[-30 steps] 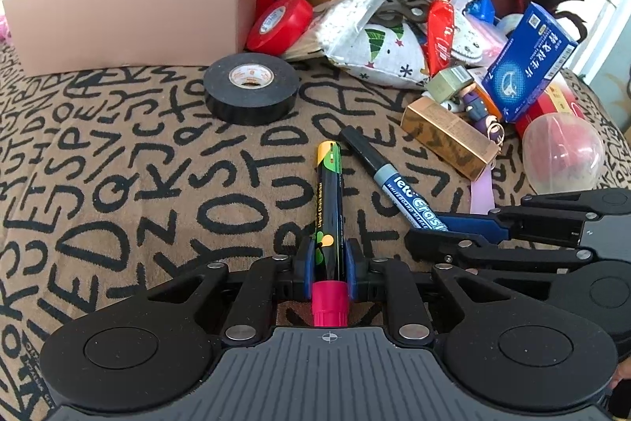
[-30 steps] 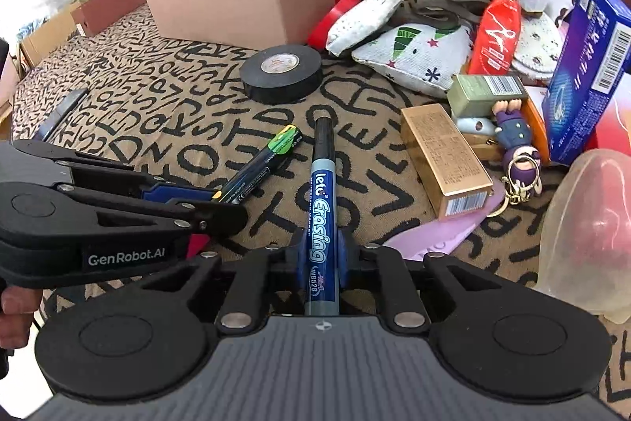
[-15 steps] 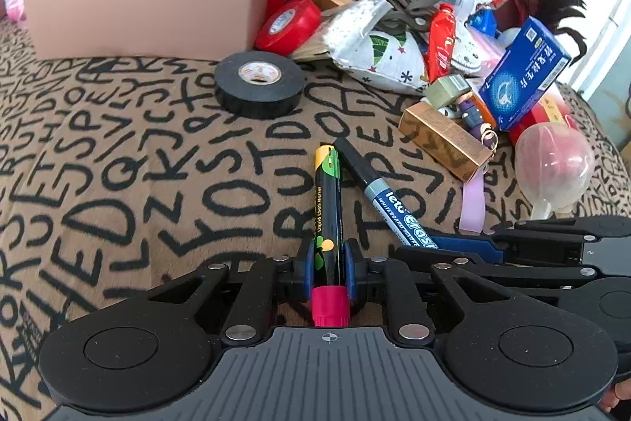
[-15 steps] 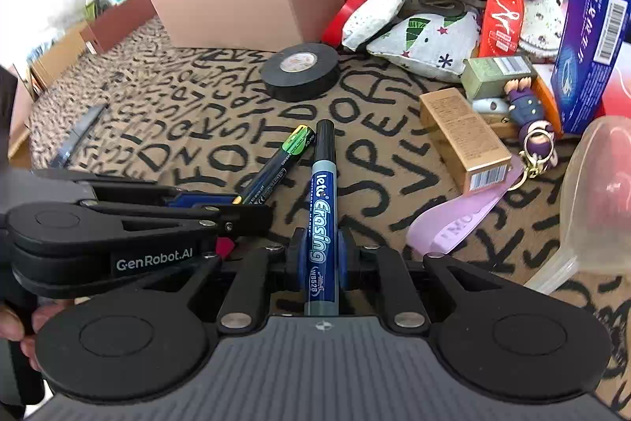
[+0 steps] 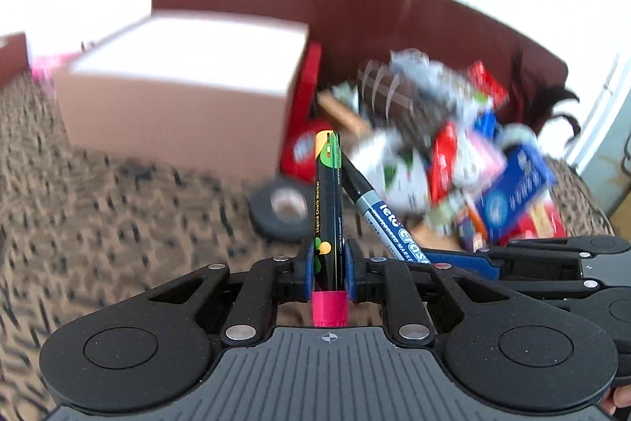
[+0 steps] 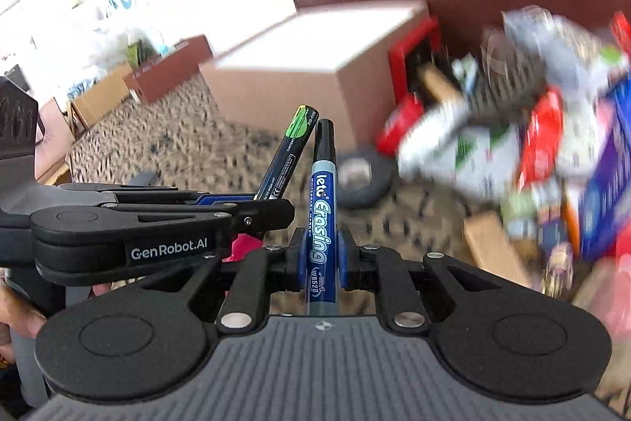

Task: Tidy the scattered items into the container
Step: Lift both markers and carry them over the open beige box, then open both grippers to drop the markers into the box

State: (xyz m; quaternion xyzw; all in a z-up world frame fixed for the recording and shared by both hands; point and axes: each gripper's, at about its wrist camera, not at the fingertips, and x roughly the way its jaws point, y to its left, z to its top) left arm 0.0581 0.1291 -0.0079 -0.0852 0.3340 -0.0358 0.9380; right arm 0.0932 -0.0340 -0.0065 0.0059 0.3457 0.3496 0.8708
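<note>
In the left wrist view, a black chalk marker [image 5: 328,208] with a pink end is clamped between the blue pads of the left gripper [image 5: 328,265], clear of the letter-patterned cloth [image 5: 118,216]. To its right, the blue whiteboard marker [image 5: 388,223] is seen slanting out of the right gripper [image 5: 457,259]. A pinkish box [image 5: 177,97] and a blurred pile of items [image 5: 453,152] are seen beyond — black tape roll [image 5: 282,212] between.

In the right wrist view, the whiteboard marker [image 6: 322,219] is gripped tightly by the right gripper [image 6: 321,259]; the left gripper [image 6: 252,210] is seen on the left, closed on the chalk marker [image 6: 290,152], the two marker tips nearly touching. The box [image 6: 299,85] is seen behind.
</note>
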